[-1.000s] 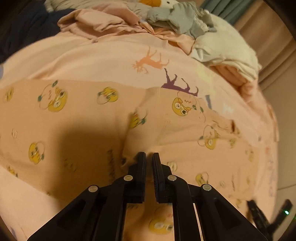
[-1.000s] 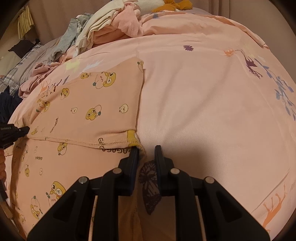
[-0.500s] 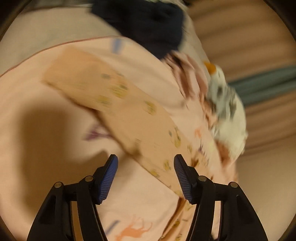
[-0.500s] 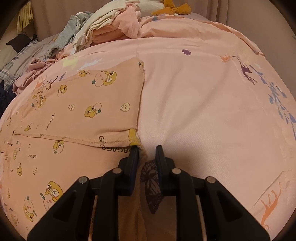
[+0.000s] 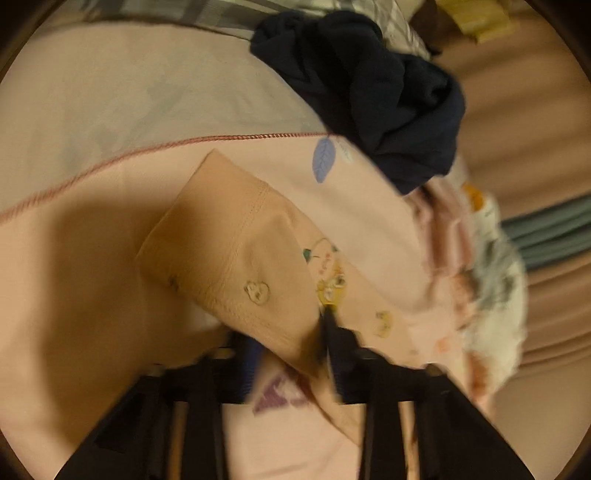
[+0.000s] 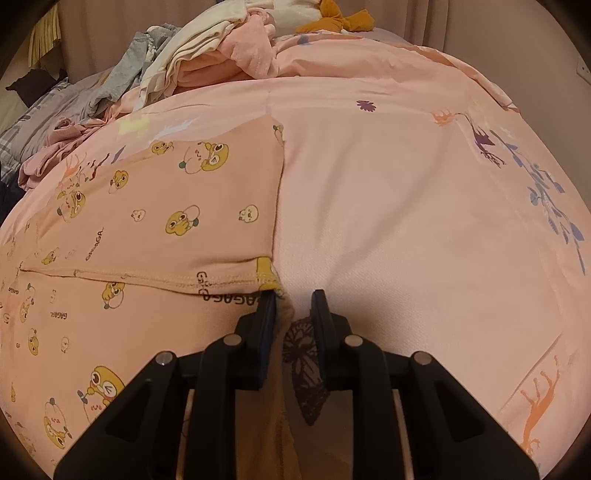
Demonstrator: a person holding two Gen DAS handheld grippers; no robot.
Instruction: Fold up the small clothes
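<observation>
- Right gripper [image 6: 293,308]: fingers close together; the peach garment's [image 6: 155,229] hemmed corner lies against the left finger [image 6: 267,314], while the other finger stands apart over the bedspread. Whether the fabric is actually pinched cannot be told.
- Left gripper [image 5: 291,343]: heavily blurred; its jaws have just been closing, with a folded corner of the peach garment [image 5: 236,258] between them. The cloth reaches the right finger [image 5: 332,332], so the fingers appear clenched on it.
- Peach garment: printed with yellow cartoon characters and "GAGAGA" lettering. In the right wrist view it lies flat on the bed, one layer folded over another, a stitched hem running across just ahead of the fingers. In the left wrist view its lifted end shows a double-stitched hem.
- Pink bedspread [image 6: 406,206]: carries animal and leaf prints; it lies under the garment.
- Dark navy garment [image 5: 373,96]: crumpled, beyond the peach garment in the left wrist view.
- Clothes pile [image 6: 207,62]: grey, cream and pink pieces heaped at the far end of the bed, with an orange cloth [image 6: 340,20] behind.
</observation>
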